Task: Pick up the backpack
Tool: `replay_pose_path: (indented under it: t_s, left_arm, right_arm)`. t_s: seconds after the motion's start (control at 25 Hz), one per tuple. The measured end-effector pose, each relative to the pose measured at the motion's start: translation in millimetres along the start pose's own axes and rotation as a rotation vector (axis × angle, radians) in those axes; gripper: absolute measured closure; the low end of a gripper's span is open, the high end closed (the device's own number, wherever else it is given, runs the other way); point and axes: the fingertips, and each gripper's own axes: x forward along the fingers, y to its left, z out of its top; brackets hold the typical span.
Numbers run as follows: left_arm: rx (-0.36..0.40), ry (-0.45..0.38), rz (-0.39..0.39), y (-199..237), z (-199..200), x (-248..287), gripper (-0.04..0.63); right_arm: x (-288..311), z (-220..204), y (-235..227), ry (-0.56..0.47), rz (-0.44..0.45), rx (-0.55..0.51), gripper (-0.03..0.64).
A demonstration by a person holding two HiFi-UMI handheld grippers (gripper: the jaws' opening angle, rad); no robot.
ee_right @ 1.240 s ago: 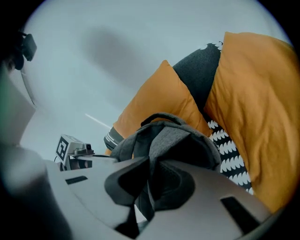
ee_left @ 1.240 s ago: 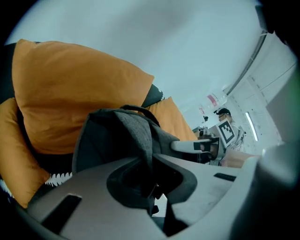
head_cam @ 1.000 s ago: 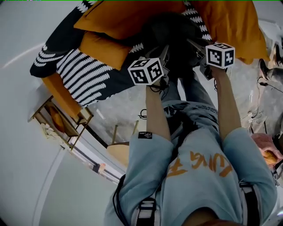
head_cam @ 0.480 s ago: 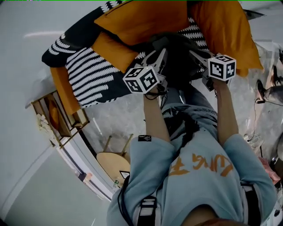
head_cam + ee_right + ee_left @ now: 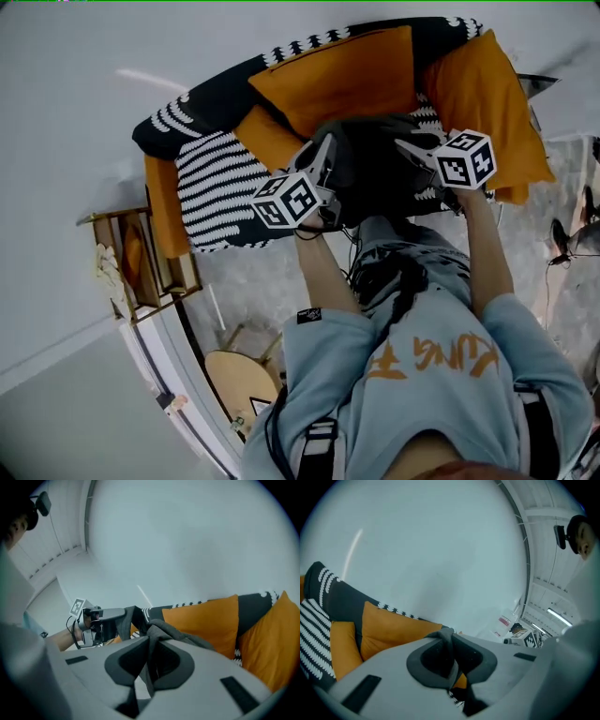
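The dark grey backpack [image 5: 370, 169] hangs in the air between my two grippers, in front of the sofa's orange cushions [image 5: 342, 80]. My left gripper [image 5: 322, 157] is shut on a grey strap [image 5: 449, 653] at the bag's left side. At the bag's right side, my right gripper [image 5: 405, 146] is shut on another fold of its grey fabric [image 5: 173, 632]. In the left gripper view the left gripper's [image 5: 449, 634] pads pinch the strap tight. The right gripper view shows the right gripper's [image 5: 151, 644] pads doing the same, with the left gripper [image 5: 101, 620] beyond them.
The sofa [image 5: 216, 178] has a black-and-white patterned cover and stands against a white wall. A wooden side shelf [image 5: 141, 262] stands at its left end. A round wooden stool [image 5: 239, 375] is by my left leg. Cables lie on the floor [image 5: 562, 244] at the right.
Both grippers have risen with the backpack held between them, lifting it up from the sofa seat. Both have stayed shut.
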Motion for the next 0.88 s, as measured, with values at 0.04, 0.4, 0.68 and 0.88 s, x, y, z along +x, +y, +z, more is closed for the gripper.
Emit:
replay_pose_path:
  t_s: [0.04,0.4,0.68,0.88]
  left_arm:
    - [0.011,-0.016,0.000,-3,5,-5,0.552]
    - [0.258,-0.178,-0.162,-79,97,-22,0.552]
    - [0.441,-0.329,-0.258,-128,183,-41,0.552]
    - [0.554,-0.376,-0.335,-152,205,-42,0.552]
  right_arm:
    - [-2,9,4,-0.003,-0.005,-0.032,0.569]
    - [-65,133,27,-0.311,-0.066,-0.154,0.569]
    - [-109,220,73,-0.484,-0.103,-0.353,0.569]
    - [-128,244,81,-0.562,-0.117,-0.376,0.569]
